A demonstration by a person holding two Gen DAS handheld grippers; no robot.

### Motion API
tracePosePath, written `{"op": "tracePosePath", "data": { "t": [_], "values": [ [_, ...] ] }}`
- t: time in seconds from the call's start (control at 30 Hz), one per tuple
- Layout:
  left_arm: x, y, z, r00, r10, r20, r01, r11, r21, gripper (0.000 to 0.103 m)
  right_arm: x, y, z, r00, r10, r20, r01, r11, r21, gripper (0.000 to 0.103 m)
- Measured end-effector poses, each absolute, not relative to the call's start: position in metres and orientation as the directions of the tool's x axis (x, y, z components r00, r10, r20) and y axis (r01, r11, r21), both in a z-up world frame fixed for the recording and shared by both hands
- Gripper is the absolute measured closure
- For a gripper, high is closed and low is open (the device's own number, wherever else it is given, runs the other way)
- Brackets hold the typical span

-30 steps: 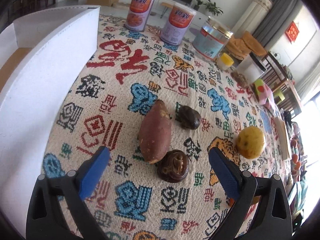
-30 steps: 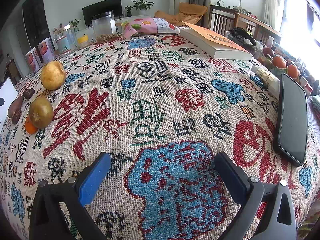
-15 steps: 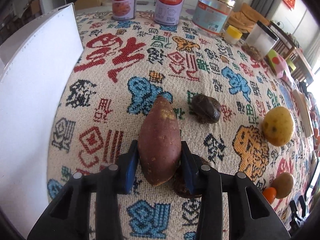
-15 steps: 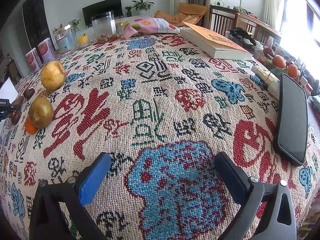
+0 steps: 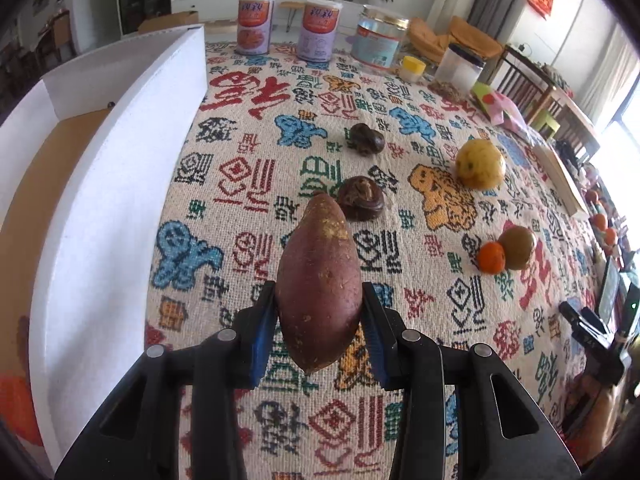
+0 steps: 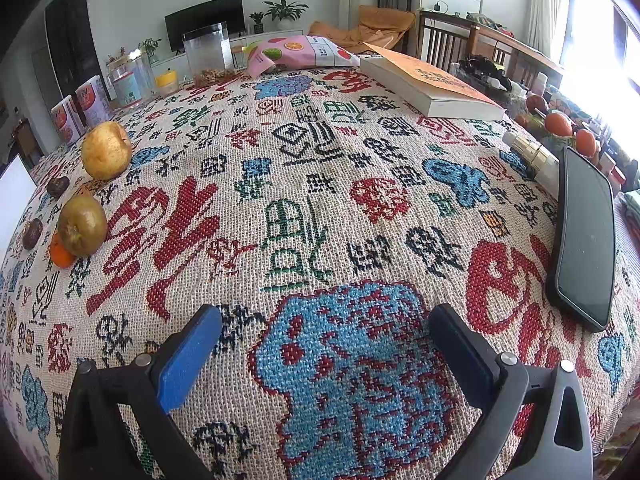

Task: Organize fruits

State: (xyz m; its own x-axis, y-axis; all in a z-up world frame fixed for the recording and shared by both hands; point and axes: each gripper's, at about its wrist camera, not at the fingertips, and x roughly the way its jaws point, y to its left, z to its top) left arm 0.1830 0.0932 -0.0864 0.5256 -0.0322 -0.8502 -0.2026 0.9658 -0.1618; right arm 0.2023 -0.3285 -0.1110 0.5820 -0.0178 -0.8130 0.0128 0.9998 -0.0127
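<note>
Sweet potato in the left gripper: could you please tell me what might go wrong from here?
1. The left gripper pinches the sweet potato near its lower end, so the long tapered front overhangs; it may pivot or slip out.
2. The white box has a tall wall beside it; a low carry could knock the sweet potato against it.
3. If it drops, it could hit the dark brown fruit just beyond its tip.
</note>
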Motion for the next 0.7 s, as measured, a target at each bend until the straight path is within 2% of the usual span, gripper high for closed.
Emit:
{"op": "tracePosePath", "data": {
  "t": [0.17, 0.4, 0.43, 0.47, 0.53, 0.7],
  "values": [
    [0.161, 0.063, -0.107, 0.525, -0.004, -0.851, -0.145, 0.985, -0.094, 0.062, 0.202, -0.328, -0.111, 0.582, -0.018, -0.813, 0.013, 1.000, -0.013, 0.000],
    [0.163, 0.044, -0.128, 0.568, 0.073, -0.820, -0.157, 0.987, -0.021, 0.060, 0.201, -0.329, -0.111, 0.584, -0.015, -0.811, 0.015, 1.000, -0.008, 0.000],
    [0.163, 0.042, -0.128, 0.573, 0.085, -0.815, -0.153, 0.988, -0.004, 0.052, 0.201, -0.329, -0.111, 0.585, -0.014, -0.811, 0.015, 1.000, -0.007, 0.000],
    [0.165, 0.041, -0.129, 0.571, 0.098, -0.815, -0.152, 0.988, 0.012, 0.036, 0.201, -0.329, -0.111, 0.585, -0.014, -0.811, 0.015, 1.000, -0.007, 0.000],
    [0.165, 0.042, -0.131, 0.570, 0.130, -0.811, -0.167, 0.985, 0.040, 0.019, 0.201, -0.330, -0.111, 0.585, -0.015, -0.811, 0.015, 1.000, -0.008, 0.000],
    [0.166, 0.053, -0.140, 0.565, 0.143, -0.813, -0.214, 0.977, 0.022, 0.005, 0.201, -0.329, -0.111, 0.585, -0.015, -0.811, 0.015, 1.000, -0.007, 0.000]
  ]
}}
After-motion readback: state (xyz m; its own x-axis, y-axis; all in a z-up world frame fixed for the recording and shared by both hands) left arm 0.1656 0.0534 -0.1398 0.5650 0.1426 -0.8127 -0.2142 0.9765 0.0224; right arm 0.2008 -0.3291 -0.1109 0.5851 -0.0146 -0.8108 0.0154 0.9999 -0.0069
